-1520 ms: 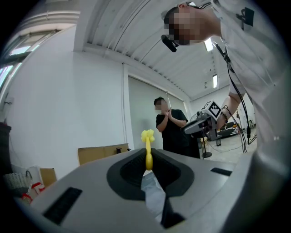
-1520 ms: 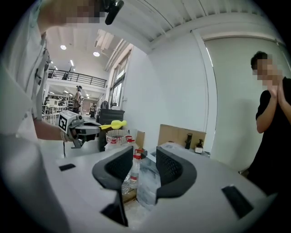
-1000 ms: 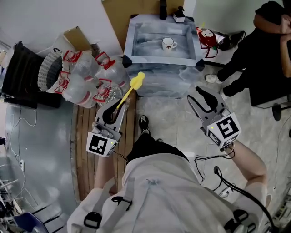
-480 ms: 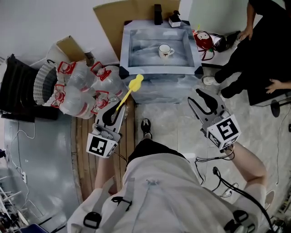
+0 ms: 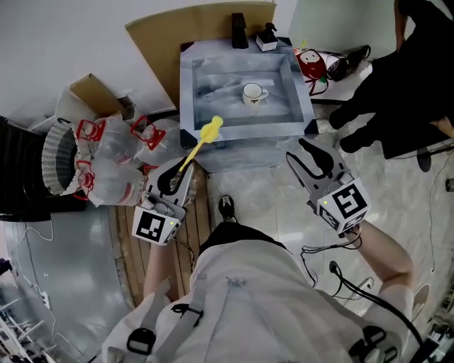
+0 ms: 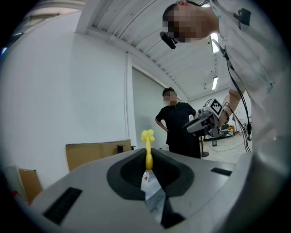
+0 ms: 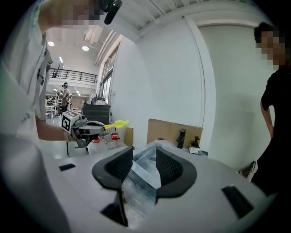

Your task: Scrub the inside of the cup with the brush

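Observation:
A white cup (image 5: pixel 252 92) with a red mark stands inside a plastic-wrapped sink (image 5: pixel 190 84) at the top of the head view. My left gripper (image 5: pixel 177 174) is shut on the handle of a yellow brush (image 5: pixel 206 133), whose head points at the sink's near left corner. In the left gripper view the brush (image 6: pixel 147 149) sticks out straight between the closed jaws. My right gripper (image 5: pixel 310 156) is short of the sink's near right corner, open with nothing between its fingers. The right gripper view shows the sink's plastic wrap (image 7: pixel 144 166) through the gap.
Shrink-wrapped packs of water bottles (image 5: pixel 106 152) and a round basket (image 5: pixel 58 159) lie left of the sink. A cardboard sheet (image 5: pixel 170 28) leans behind it, with a black tap (image 5: pixel 239 21) and a small bottle (image 5: pixel 267 37). A person in black (image 5: pixel 408 78) stands right.
Both grippers have moved forward toward the sink, which now sits nearer in the head view. The brush stays gripped. The person in black on the right has shifted.

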A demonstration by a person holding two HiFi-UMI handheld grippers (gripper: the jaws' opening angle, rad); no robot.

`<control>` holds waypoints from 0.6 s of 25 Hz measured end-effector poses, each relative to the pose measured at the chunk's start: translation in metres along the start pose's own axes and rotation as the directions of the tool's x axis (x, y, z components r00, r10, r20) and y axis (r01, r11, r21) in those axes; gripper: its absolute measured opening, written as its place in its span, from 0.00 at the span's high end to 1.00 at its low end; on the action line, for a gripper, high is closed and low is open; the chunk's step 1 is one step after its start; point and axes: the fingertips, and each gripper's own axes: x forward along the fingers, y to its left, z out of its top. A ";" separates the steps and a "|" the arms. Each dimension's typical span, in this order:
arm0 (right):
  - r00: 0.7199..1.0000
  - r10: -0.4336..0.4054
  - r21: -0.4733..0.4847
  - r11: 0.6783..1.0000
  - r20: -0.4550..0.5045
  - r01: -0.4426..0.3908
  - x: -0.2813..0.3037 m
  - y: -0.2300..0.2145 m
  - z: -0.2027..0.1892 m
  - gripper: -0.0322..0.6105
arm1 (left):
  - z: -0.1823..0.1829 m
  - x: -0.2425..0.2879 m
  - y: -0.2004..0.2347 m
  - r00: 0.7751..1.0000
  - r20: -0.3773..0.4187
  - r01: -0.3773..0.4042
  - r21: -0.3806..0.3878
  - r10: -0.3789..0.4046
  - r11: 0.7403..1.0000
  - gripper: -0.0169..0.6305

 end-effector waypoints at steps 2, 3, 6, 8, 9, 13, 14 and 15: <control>1.000 -0.007 0.001 1.000 -0.013 0.007 0.010 -0.006 0.000 0.69 | -0.008 0.015 0.013 1.000 -0.004 0.023 -0.022 -0.023 0.999 0.91; 1.000 -0.014 -0.003 1.000 -0.022 0.014 0.014 -0.010 -0.002 0.69 | -0.011 0.023 0.018 0.999 -0.003 0.034 -0.032 -0.034 0.999 0.91; 0.998 -0.047 0.010 0.999 -0.040 0.048 0.027 -0.029 -0.005 0.69 | -0.016 0.046 0.030 0.998 -0.005 0.065 -0.032 -0.065 0.997 0.91; 0.997 -0.066 0.044 0.997 -0.042 0.068 0.036 -0.038 -0.002 0.69 | -0.016 0.059 0.039 0.996 -0.004 0.089 -0.024 -0.089 0.996 0.91; 0.997 -0.072 0.060 0.995 -0.040 0.075 0.041 -0.042 0.001 0.69 | -0.017 0.064 0.045 0.995 -0.002 0.101 -0.022 -0.101 0.995 0.91; 0.996 -0.081 0.092 0.992 -0.029 0.083 0.066 -0.045 0.010 0.69 | -0.023 0.078 0.069 0.992 0.005 0.125 -0.033 -0.125 0.992 0.91; 0.996 -0.084 0.087 0.992 -0.030 0.087 0.072 -0.045 0.011 0.68 | -0.026 0.081 0.075 0.991 0.005 0.130 -0.037 -0.130 0.991 0.91; 0.995 -0.090 0.081 0.992 -0.032 0.092 0.077 -0.046 0.012 0.68 | -0.028 0.085 0.080 0.991 0.006 0.135 -0.041 -0.134 0.990 0.91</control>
